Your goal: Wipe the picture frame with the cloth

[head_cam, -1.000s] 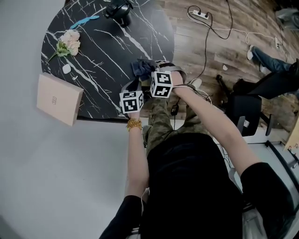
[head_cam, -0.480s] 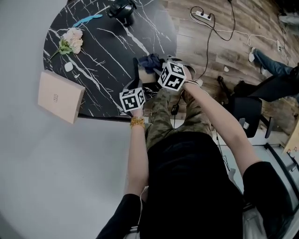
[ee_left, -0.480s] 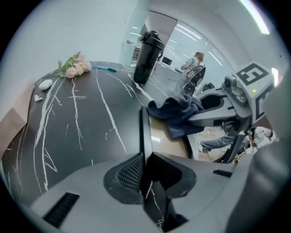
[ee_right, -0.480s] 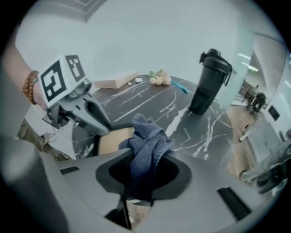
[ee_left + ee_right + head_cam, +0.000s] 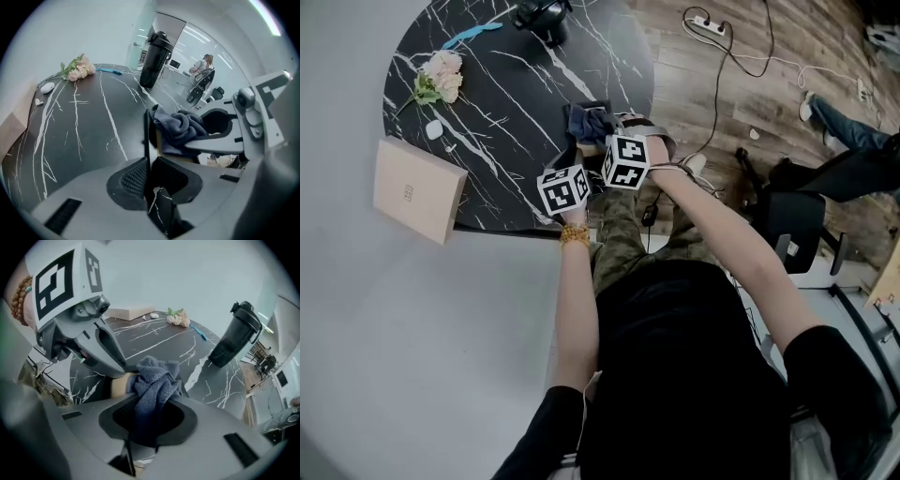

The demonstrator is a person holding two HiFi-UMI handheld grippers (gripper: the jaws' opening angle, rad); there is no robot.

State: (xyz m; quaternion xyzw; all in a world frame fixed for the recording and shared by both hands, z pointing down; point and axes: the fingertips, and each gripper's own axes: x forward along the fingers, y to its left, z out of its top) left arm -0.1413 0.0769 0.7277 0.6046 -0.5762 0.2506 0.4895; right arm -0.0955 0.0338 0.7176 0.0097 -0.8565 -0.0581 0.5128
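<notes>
Several small things sit on the left part of the black marbled counter (image 5: 506,103) in the head view: a flat beige box (image 5: 411,192) at the rim, a small white object (image 5: 434,128), a bunch of pale flowers (image 5: 439,75) and a thin blue item (image 5: 473,36). Further along the far rim stands a black shaker bottle (image 5: 542,16).

Near the counter's front rim, the left claw (image 5: 149,178) is nearly closed. Its pads pinch the thin dark edge of the picture frame (image 5: 146,131), which stands on edge and runs straight up from between the jaws in the left gripper view. Whether the frame's lower edge rests on the counter cannot be told.

Just right of the frame, a bunched blue-grey cloth (image 5: 154,385) lies against the frame's pale face. The right claw (image 5: 147,420) is clamped on the cloth, a fold of it gripped between the pads and the rest bulging out ahead of the jaws. The two claws sit close together, marker cubes almost side by side.

Right of the counter is wood-look floor (image 5: 722,103) with a white power strip (image 5: 710,25) and trailing cable. A seated person's leg and shoe (image 5: 834,117) show at the far right.
</notes>
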